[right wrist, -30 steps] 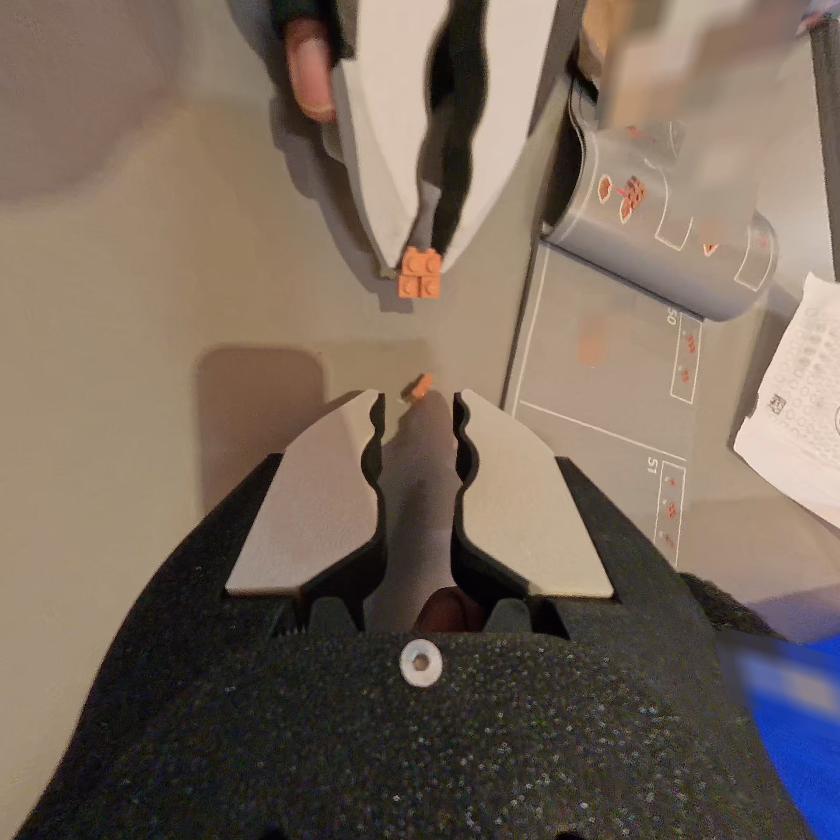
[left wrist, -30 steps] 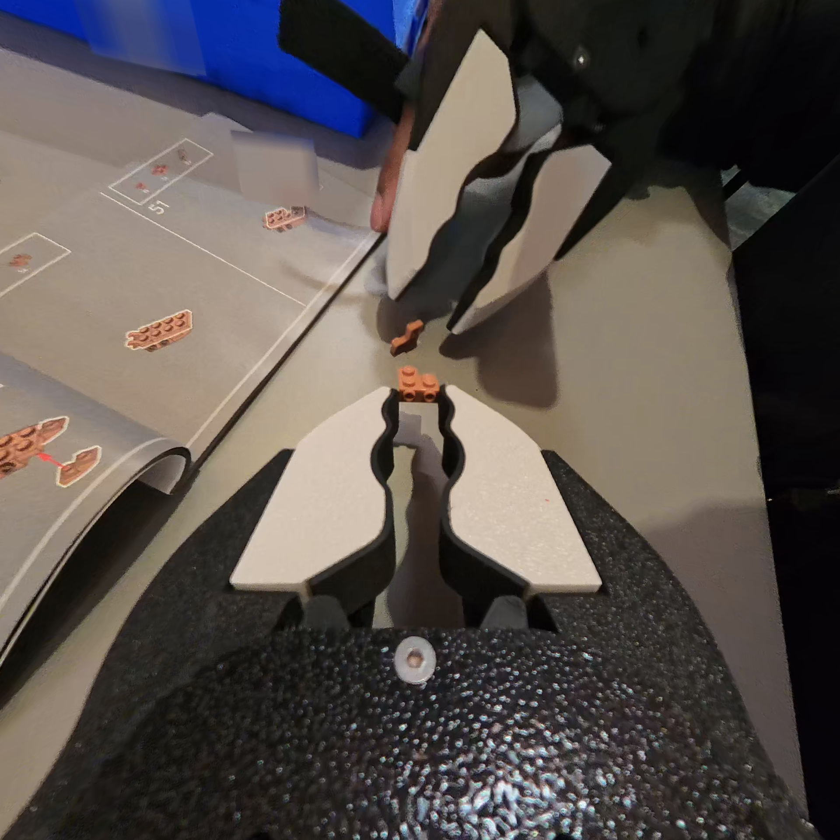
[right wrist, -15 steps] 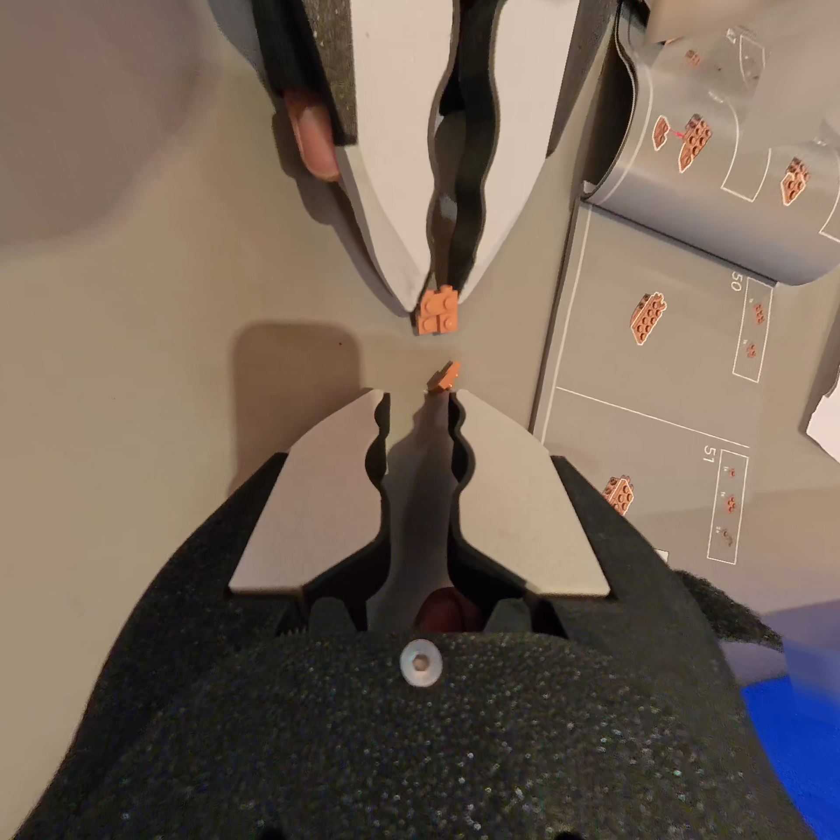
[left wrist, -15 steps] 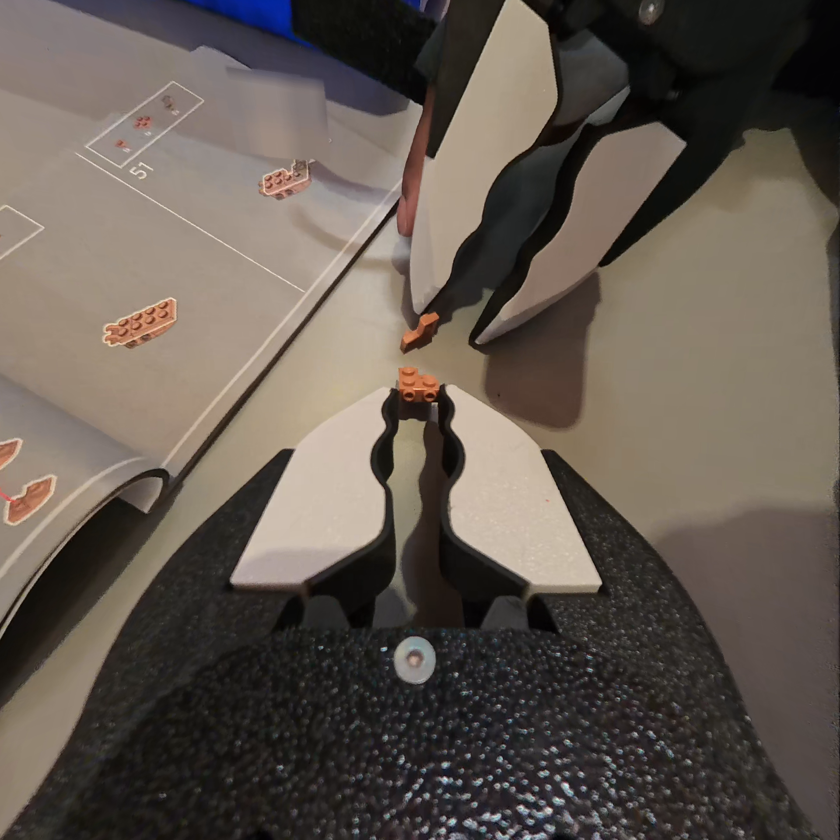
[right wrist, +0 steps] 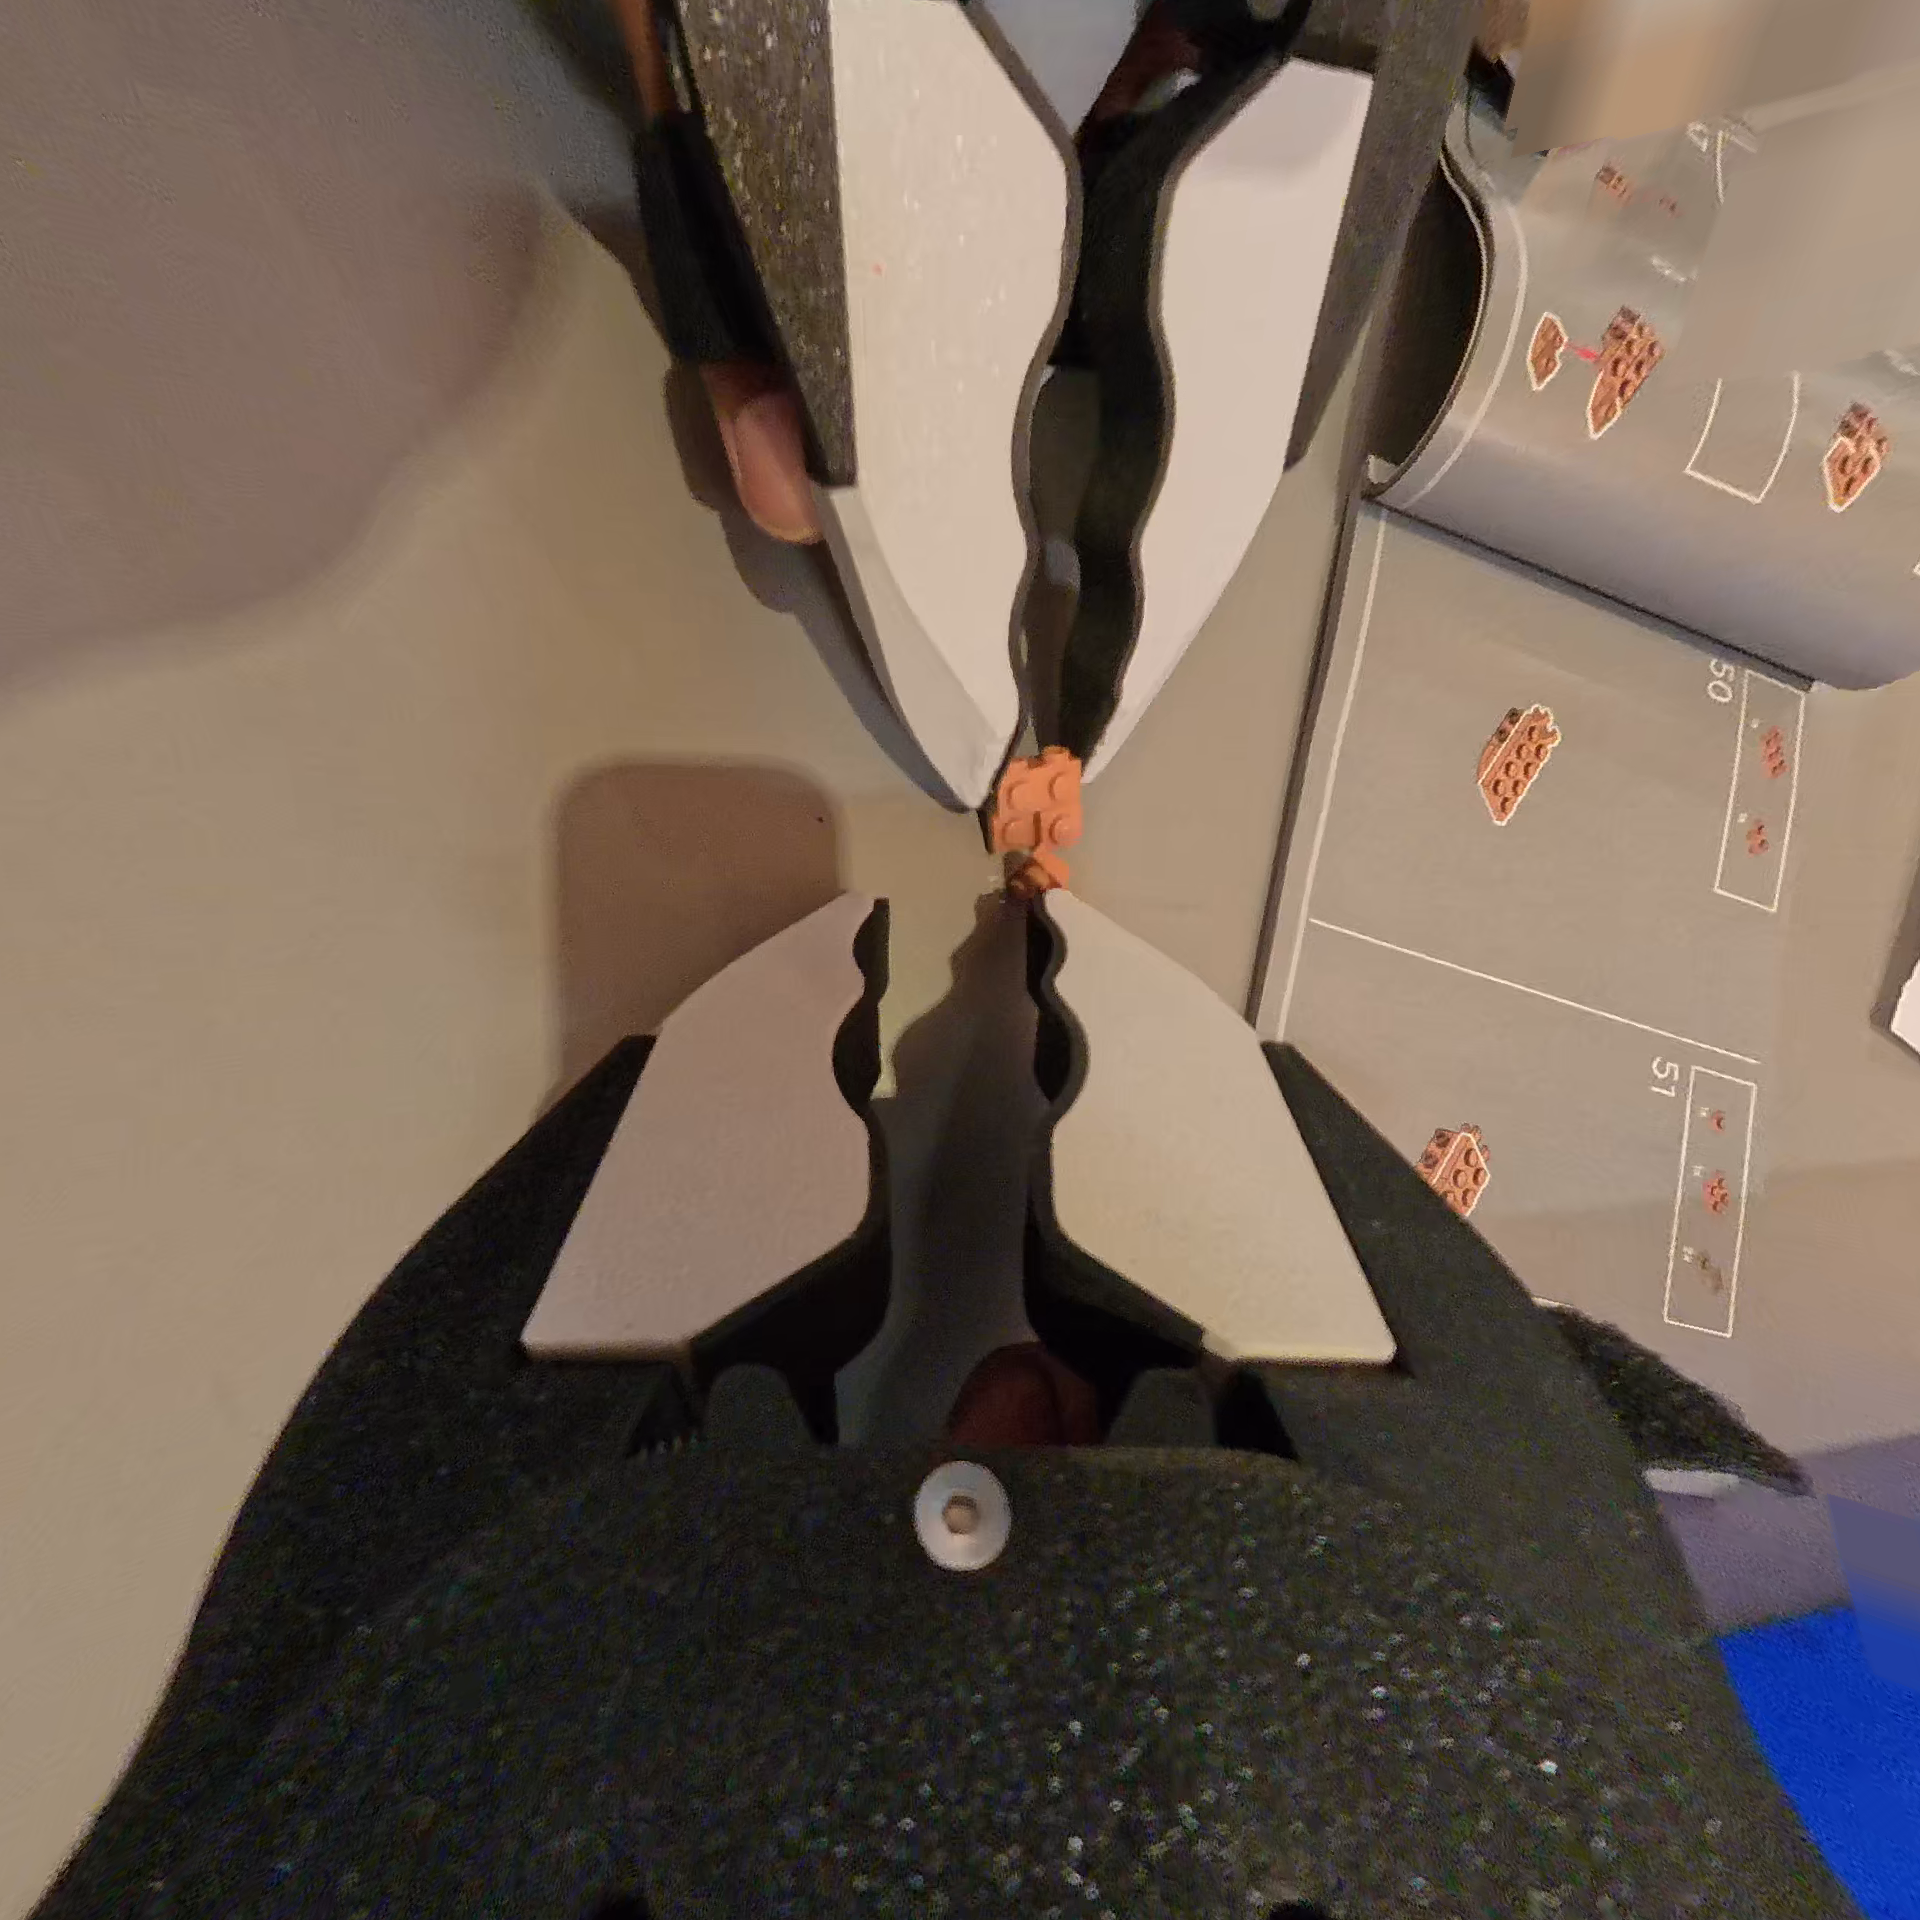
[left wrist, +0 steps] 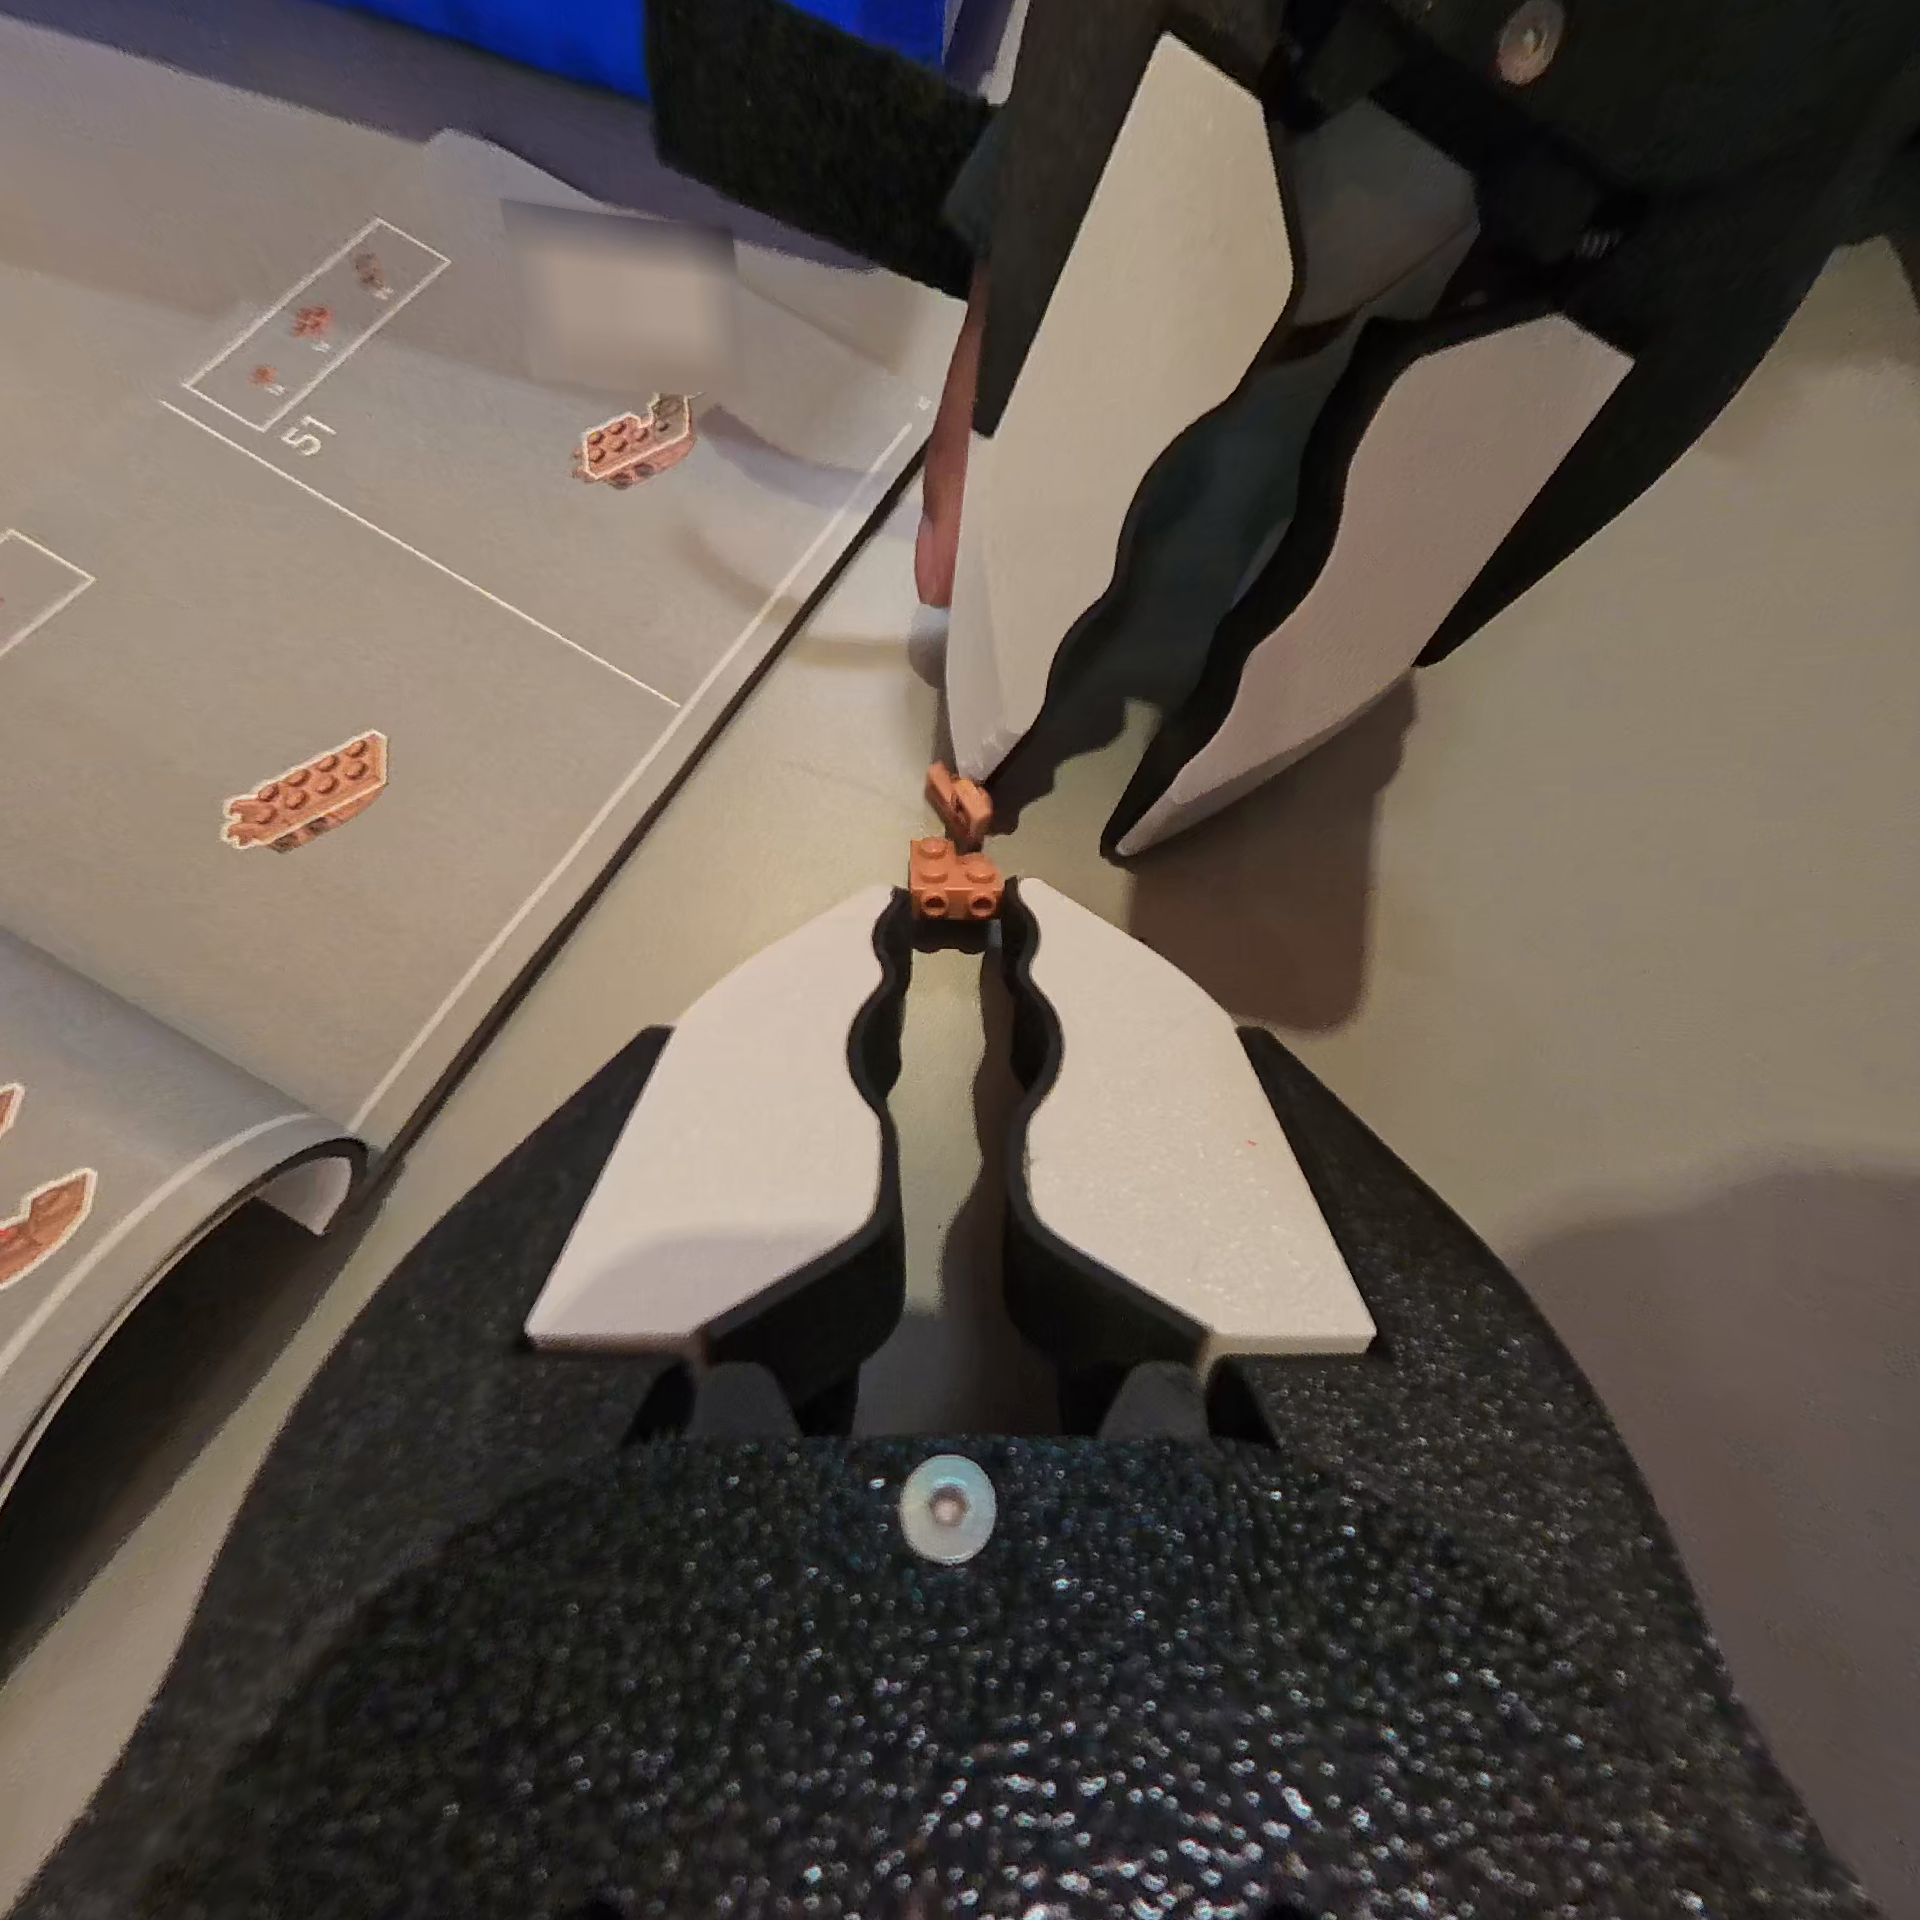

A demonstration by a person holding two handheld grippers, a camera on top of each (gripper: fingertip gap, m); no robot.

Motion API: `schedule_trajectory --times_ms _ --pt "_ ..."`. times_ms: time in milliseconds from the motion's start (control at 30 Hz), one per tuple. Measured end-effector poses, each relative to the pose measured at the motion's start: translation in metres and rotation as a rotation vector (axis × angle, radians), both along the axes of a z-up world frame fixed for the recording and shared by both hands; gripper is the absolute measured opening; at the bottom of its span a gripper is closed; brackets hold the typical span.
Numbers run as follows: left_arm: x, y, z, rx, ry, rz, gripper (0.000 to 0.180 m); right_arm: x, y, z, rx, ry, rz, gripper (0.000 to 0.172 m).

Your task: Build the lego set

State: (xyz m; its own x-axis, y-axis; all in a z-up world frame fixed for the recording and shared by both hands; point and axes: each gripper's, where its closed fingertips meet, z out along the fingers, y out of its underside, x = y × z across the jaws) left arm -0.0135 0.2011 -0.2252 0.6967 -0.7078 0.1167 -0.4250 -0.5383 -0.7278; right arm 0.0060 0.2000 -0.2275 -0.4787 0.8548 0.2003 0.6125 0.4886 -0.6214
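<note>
Here the left gripper (left wrist: 957, 902) pinches a small orange stud brick (left wrist: 954, 881) between its fingertips, both pads pressed on its sides, just above the beige table (left wrist: 1558, 935). Facing it tip to tip, the right gripper (right wrist: 961, 906) stands spread with nothing clamped; a smaller orange piece (left wrist: 961, 798) sits at the tip of one of its fingers, just beside the held brick. An open grey instruction booklet (left wrist: 312, 623) lies near, a blue box (left wrist: 499, 42) beyond it
</note>
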Motion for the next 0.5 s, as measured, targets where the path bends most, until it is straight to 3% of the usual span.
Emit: schedule_trajectory --times_ms 500 --pt "0.001 0.003 0.001 0.006 0.0 -0.044 0.016 0.01 0.0 0.0 0.024 -0.048 0.032 0.025"
